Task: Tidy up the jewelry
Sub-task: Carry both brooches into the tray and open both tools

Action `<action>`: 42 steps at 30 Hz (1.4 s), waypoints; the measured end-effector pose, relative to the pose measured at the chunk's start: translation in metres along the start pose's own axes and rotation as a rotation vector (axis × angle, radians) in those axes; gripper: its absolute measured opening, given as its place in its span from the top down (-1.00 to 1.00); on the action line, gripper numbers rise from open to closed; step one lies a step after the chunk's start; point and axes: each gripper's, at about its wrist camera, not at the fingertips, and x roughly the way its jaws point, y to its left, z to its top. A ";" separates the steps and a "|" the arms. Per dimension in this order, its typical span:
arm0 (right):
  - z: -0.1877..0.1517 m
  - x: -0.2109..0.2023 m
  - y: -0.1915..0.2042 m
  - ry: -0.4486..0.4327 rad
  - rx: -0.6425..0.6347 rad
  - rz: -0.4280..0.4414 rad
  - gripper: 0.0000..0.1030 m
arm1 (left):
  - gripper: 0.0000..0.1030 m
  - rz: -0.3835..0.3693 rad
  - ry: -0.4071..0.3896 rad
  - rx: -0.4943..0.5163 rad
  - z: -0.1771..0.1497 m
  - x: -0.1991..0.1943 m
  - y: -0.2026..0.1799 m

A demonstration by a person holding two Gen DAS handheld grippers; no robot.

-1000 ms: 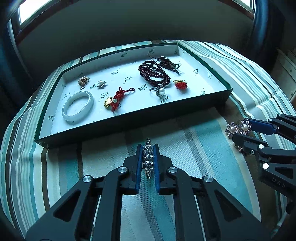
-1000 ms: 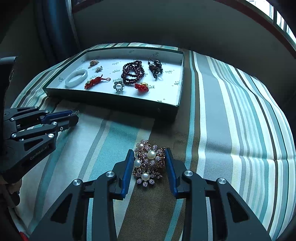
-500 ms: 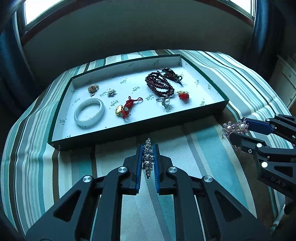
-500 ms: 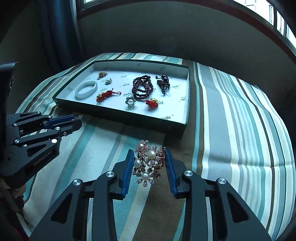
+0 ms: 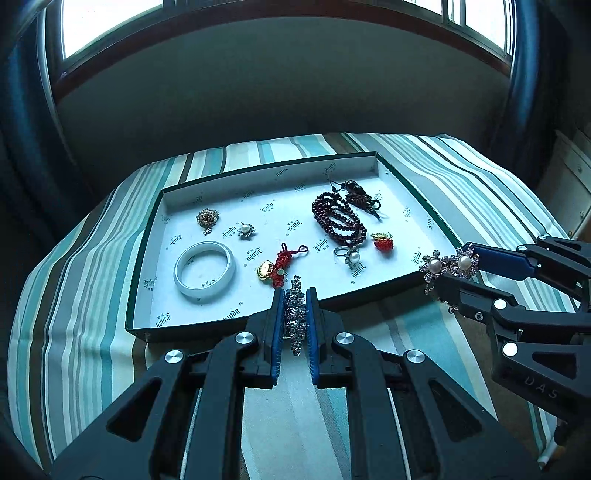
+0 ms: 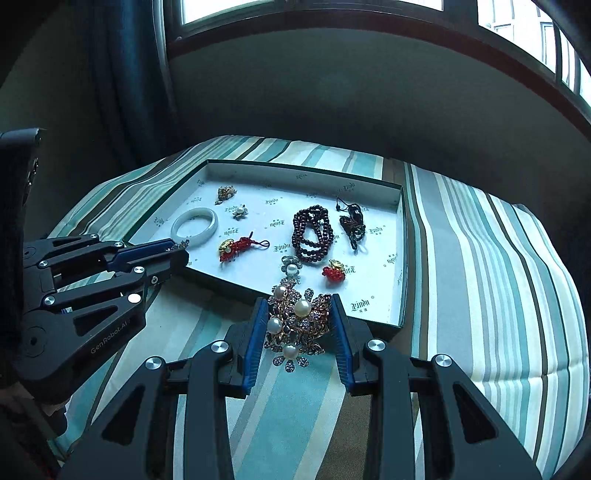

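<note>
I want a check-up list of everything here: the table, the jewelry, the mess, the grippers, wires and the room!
Surface: striped cloth, wrinkled.
Job's things: tray holding white bangle, dark bead strand, red charms, small brooches.
Clutter: nothing seen.
Grippers: left gripper shut on rhinestone piece; right gripper shut on pearl brooch; both near the tray's front edge.
Cables: nothing seen.
Surroundings: window, blue curtain.

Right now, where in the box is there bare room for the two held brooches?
Bare lining in the box: the far strip behind the beaded bracelet, and the near-left corner before the white bangle. Crowded: centre-right, around the red knot charm and pearl ring.
</note>
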 end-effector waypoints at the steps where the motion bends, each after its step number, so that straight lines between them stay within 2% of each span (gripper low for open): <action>1: 0.004 0.001 0.002 -0.008 0.000 0.002 0.33 | 0.78 0.003 -0.005 -0.001 0.003 0.001 0.002; 12: 0.059 0.032 0.010 -0.069 0.022 0.017 0.33 | 0.78 0.061 -0.063 -0.044 0.048 0.022 0.036; 22: 0.102 0.075 0.008 -0.071 0.034 0.007 0.33 | 0.78 0.097 -0.062 -0.098 0.086 0.064 0.060; 30: 0.122 0.117 0.002 -0.030 0.056 -0.009 0.33 | 0.78 0.131 -0.021 -0.119 0.109 0.109 0.073; 35: 0.127 0.143 -0.004 0.029 0.075 -0.009 0.33 | 0.78 0.106 0.063 -0.161 0.113 0.137 0.083; 42: 0.125 0.171 -0.011 0.104 0.091 -0.020 0.33 | 0.78 0.121 0.143 -0.149 0.113 0.165 0.087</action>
